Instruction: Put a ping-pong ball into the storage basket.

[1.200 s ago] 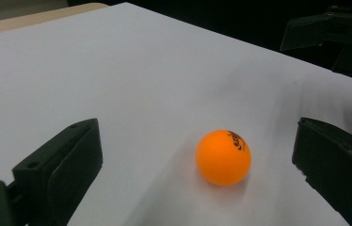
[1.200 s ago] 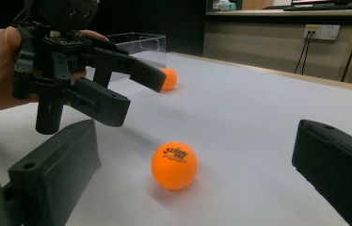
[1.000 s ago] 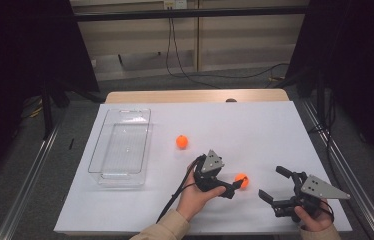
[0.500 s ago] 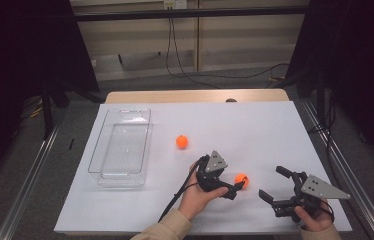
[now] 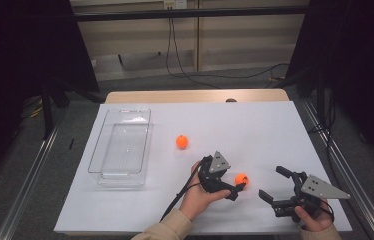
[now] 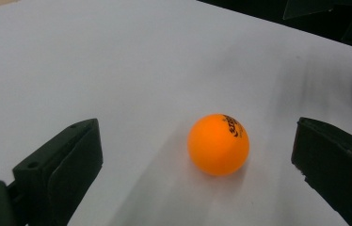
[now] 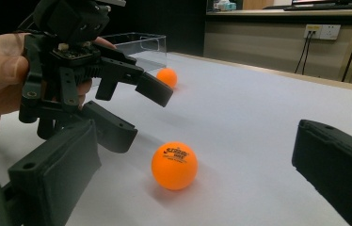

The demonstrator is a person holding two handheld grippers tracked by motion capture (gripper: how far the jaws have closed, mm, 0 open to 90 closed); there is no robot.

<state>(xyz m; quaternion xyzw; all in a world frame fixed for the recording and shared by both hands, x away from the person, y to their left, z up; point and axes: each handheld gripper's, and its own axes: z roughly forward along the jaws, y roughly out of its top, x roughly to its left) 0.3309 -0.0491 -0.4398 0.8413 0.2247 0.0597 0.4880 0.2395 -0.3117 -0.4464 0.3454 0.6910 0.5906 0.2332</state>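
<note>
An orange ping-pong ball (image 5: 241, 179) lies on the white table near the front. My left gripper (image 5: 238, 189) is right beside it and open. In the left gripper view the ball (image 6: 218, 144) rests on the table between the spread jaws of that gripper (image 6: 197, 129), touching neither. My right gripper (image 5: 272, 182) stands open a little to the ball's right, with nothing held. Its own view has the ball (image 7: 174, 165) ahead of its gap (image 7: 197, 132), with the left gripper (image 7: 141, 113) behind. A second orange ball (image 5: 182, 141) lies farther back.
A clear plastic tray (image 5: 125, 111) stands empty at the table's left; it shows behind the second ball (image 7: 166, 76) in the right gripper view as a clear box (image 7: 136, 40). Dark floor and metal rails flank the table.
The left gripper has edged slightly right, toward the near ball. The balls, the tray and the right gripper have stayed where they were.
</note>
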